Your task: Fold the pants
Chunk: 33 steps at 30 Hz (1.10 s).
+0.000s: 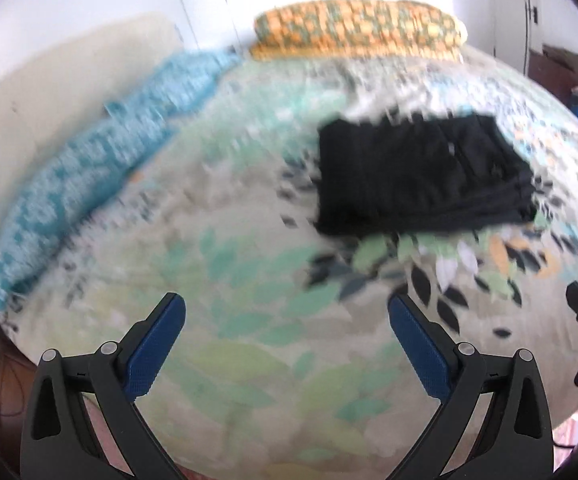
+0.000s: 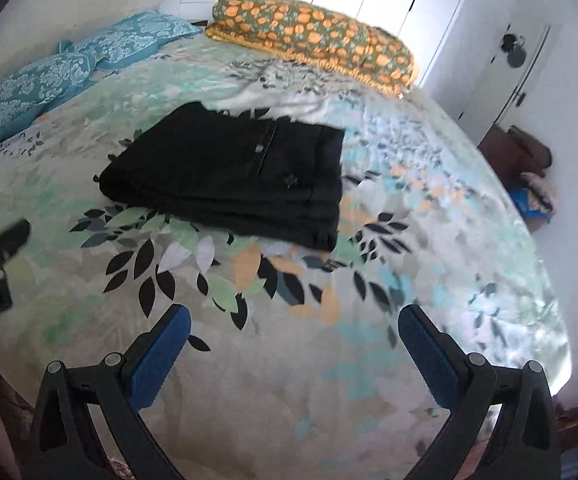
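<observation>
black pants (image 2: pixel 229 176) button, right view only

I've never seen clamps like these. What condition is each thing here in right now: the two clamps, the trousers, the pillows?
Left gripper: open, nothing between its pads.
Right gripper: open, empty, over the bedspread.
Black pants: folded into a flat stack, lying on the bedspread, untouched.
Blue pillows: lying at the bed's far left edge.
Orange floral bolster: lying across the bed's far end.
</observation>
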Tool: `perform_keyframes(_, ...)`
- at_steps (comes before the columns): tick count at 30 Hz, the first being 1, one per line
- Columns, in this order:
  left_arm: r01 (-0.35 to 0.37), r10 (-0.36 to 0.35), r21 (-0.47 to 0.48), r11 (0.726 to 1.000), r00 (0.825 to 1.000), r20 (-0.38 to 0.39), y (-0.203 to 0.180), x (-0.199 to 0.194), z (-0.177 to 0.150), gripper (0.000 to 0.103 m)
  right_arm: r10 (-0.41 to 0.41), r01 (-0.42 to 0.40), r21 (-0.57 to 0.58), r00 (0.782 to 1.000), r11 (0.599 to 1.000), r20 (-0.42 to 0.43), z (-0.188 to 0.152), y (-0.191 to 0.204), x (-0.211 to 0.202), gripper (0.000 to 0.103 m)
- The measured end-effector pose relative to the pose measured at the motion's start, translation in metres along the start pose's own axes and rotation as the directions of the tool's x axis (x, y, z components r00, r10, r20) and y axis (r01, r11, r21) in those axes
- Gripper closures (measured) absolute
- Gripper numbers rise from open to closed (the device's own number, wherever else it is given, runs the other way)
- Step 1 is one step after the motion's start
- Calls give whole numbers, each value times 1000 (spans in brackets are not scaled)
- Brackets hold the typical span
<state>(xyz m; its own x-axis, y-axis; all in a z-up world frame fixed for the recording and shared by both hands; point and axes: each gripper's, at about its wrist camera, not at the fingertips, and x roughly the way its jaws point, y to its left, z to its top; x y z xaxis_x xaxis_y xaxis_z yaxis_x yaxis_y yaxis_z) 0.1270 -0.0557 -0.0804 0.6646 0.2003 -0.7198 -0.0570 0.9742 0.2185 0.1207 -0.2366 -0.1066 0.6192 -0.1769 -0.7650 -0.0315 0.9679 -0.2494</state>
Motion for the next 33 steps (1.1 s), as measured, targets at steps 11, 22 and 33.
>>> perform_keyframes(11, 82, -82, -38, 996, 997, -8, 6, -16, 7, 1, -62, 61, 35, 998, 997, 27, -1, -11, -21, 0)
perform_keyframes(22, 57, -57, -31, 998, 998, 14, -1, -28, 10, 0, -45, 42, 85, 999, 995, 31, 7, -21, -50, 0)
perform_keyframes(33, 96, -97, 27, 995, 995, 38, -14, -46, 16, 1, -45, 41, 97, 998, 994, 39, 8, -20, -57, 0)
